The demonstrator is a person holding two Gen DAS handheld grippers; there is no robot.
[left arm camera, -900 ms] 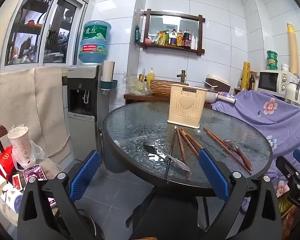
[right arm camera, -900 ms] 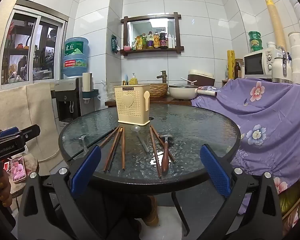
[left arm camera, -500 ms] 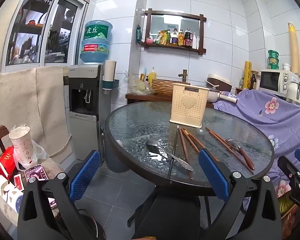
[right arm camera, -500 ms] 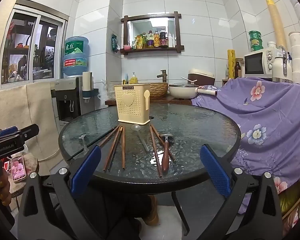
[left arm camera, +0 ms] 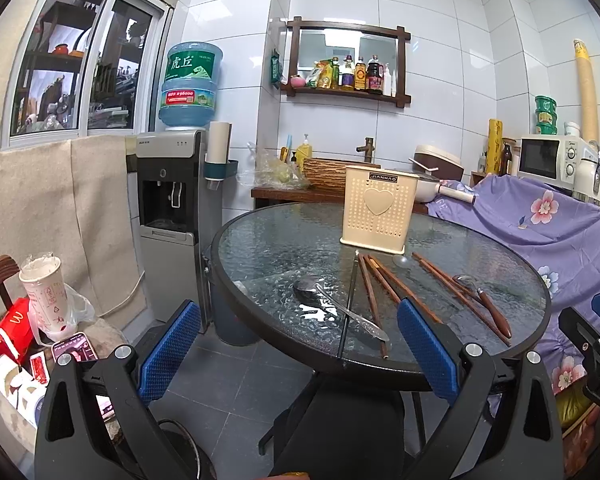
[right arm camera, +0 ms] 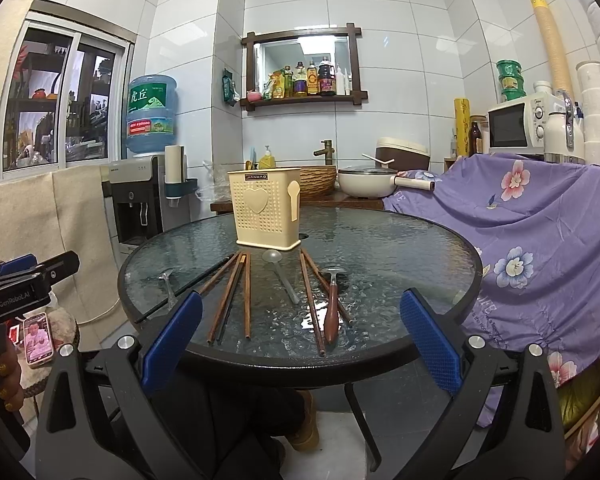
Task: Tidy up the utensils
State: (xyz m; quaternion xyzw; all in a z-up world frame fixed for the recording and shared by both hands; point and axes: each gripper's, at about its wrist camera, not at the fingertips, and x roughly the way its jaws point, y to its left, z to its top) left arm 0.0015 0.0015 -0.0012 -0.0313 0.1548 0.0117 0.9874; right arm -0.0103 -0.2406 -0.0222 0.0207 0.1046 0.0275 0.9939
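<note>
A cream perforated utensil holder (left arm camera: 378,207) (right arm camera: 265,208) stands upright near the middle of the round glass table (left arm camera: 260,248) (right arm camera: 400,240). In front of it lie several brown chopsticks (right arm camera: 246,294) (left arm camera: 370,300), a metal spoon (left arm camera: 332,302), a clear spoon (right arm camera: 282,276) and a wooden-handled spoon (right arm camera: 331,304) (left arm camera: 486,304). My left gripper (left arm camera: 298,354) hangs open before the table's near edge, holding nothing. My right gripper (right arm camera: 300,344) is also open and holds nothing, short of the table's front rim.
A water dispenser (left arm camera: 172,200) stands left of the table. A purple flowered cloth (right arm camera: 540,240) covers furniture on the right. A stool with a phone (right arm camera: 38,338) and cups sits low on the left. A counter with a basket and pot lies behind the table.
The left view has shifted slightly, so the table and holder sit a little further right. The right gripper has stayed put. Both grippers remain open.
</note>
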